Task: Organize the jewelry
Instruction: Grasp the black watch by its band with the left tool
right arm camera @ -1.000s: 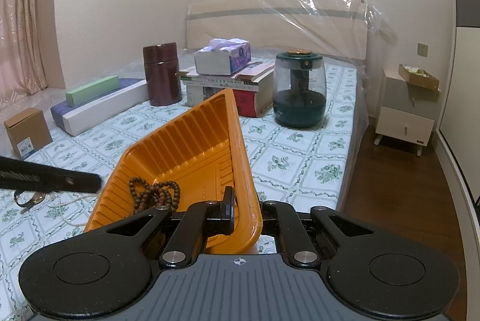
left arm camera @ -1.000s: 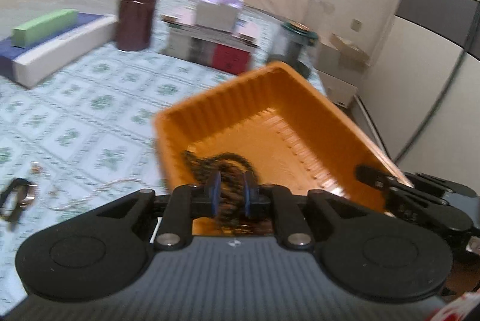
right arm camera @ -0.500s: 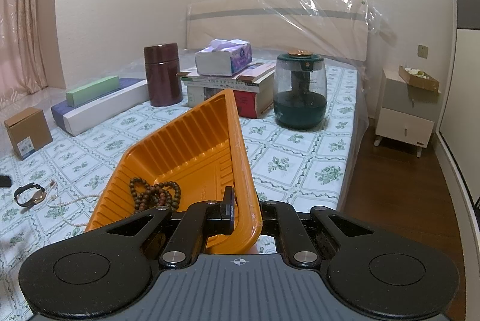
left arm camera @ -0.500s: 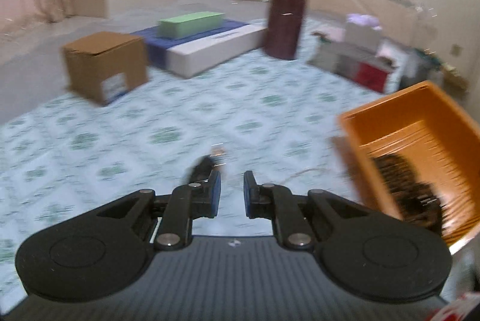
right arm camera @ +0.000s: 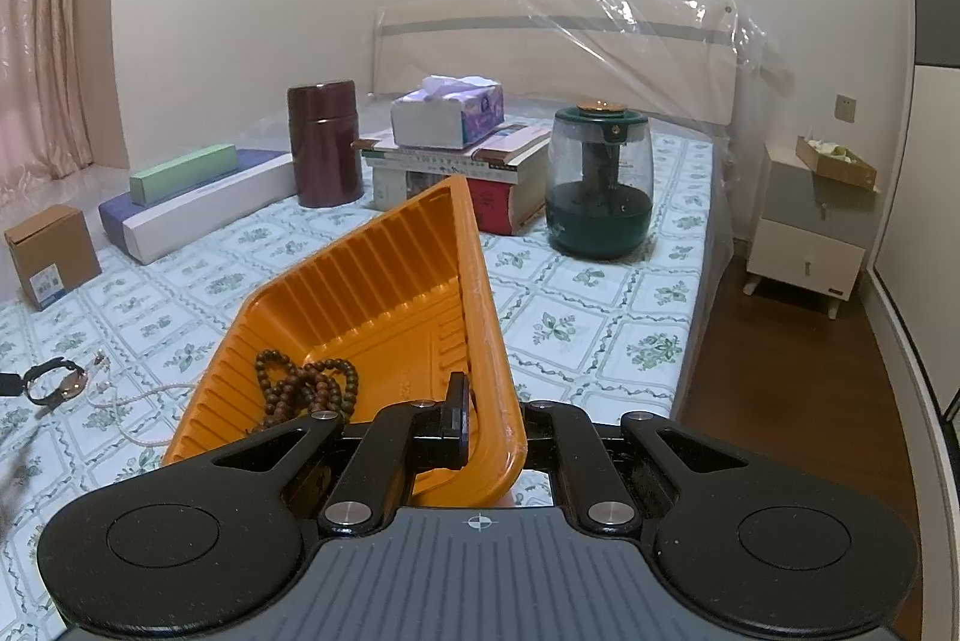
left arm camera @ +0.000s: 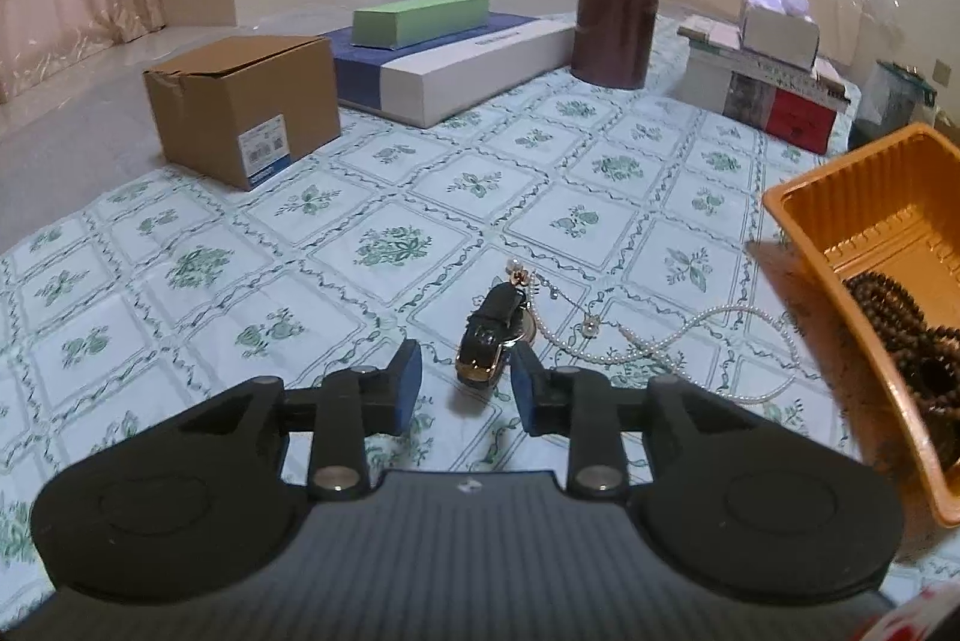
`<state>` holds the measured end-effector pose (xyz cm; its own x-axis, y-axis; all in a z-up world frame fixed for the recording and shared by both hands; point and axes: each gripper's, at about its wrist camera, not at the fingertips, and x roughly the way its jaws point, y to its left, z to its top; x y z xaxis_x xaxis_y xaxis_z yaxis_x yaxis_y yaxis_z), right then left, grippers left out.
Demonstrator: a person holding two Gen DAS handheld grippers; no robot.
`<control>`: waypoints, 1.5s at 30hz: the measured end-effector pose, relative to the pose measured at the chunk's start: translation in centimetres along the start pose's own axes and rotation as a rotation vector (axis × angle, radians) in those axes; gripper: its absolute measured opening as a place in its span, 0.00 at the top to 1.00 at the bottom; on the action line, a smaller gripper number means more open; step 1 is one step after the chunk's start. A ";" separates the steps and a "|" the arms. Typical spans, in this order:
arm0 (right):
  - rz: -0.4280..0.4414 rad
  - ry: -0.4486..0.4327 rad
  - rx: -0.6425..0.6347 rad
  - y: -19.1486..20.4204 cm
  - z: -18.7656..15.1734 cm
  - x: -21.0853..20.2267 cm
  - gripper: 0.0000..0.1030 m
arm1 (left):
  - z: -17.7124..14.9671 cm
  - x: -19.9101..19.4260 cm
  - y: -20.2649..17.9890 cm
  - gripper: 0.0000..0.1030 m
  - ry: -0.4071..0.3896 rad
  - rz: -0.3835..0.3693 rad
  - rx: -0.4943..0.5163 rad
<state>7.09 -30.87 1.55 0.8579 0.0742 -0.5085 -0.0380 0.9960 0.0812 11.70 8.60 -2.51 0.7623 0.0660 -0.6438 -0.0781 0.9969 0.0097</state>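
Note:
My left gripper [left arm camera: 465, 386] is open, its fingers on either side of a black-strapped gold watch [left arm camera: 489, 341] lying on the bed sheet, not touching it. A white pearl necklace [left arm camera: 672, 341] lies just right of the watch. My right gripper [right arm camera: 489, 431] is shut on the near rim of the orange tray [right arm camera: 384, 293], which is tilted. Brown wooden beads [right arm camera: 306, 389] lie in the tray, also seen in the left wrist view [left arm camera: 906, 329]. The watch [right arm camera: 54, 383] and pearls [right arm camera: 138, 401] show left of the tray in the right wrist view.
A cardboard box [left arm camera: 246, 113], a green box [left arm camera: 420, 18] on a blue-white box [left arm camera: 474, 65], a brown canister [left arm camera: 618, 17], stacked books [right arm camera: 456, 179] with a tissue box [right arm camera: 450, 110] and a green humidifier [right arm camera: 600, 182] stand on the bed. The bed edge and a nightstand [right arm camera: 810, 233] are at the right.
My left gripper let go of the brown beads in the tray, swung left to the watch and opened wider around it. The right gripper and tray have stayed still.

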 end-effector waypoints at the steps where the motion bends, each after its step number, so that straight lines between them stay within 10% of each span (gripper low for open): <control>1: -0.001 0.001 0.000 0.0 0.0 0.0 0.92 | 0.1 0.3 -0.2 0.72 0.004 0.004 0.015; 45: 0.004 0.000 0.001 0.1 0.1 0.0 0.92 | 3.3 -3.6 -3.9 0.87 -0.013 -0.047 0.144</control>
<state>7.20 -30.76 1.66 0.8575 0.0784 -0.5086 -0.0413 0.9956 0.0839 11.42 4.57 2.30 0.7712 0.0190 -0.6363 0.0499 0.9947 0.0902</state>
